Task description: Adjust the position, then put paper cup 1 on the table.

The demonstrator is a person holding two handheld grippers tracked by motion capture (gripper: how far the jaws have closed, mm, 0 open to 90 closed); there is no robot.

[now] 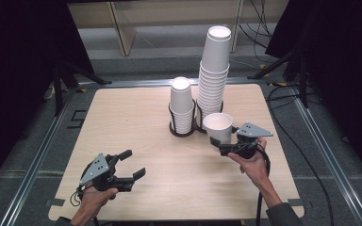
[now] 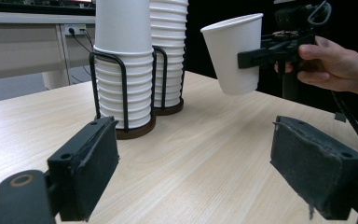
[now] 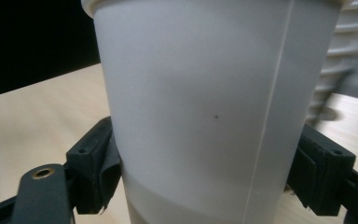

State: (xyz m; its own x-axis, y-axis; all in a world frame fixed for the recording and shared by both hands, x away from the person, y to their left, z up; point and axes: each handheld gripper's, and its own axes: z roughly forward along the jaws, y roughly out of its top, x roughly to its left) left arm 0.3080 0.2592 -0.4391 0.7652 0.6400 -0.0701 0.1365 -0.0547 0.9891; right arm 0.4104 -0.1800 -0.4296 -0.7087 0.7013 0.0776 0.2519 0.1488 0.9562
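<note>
No print or label legible on any cup; all plain white.

Right gripper (image 1: 222, 145): jaws clamped on either side of a single paper cup (image 1: 218, 126), pads pressing its wall in the right gripper view. Cup upright, mouth up, lifted clear of the table (image 1: 136, 117), just in front of the tall cup stack (image 1: 214, 75) and slightly to its right.

Short cup stack (image 1: 182, 106) stands touching-close to the left of the tall stack; each sits in a black wire holder (image 1: 175, 127).

Left gripper (image 1: 134, 165): jaws spread wide, holding nothing, well apart from the tall stack, toward the near left of the table.
</note>
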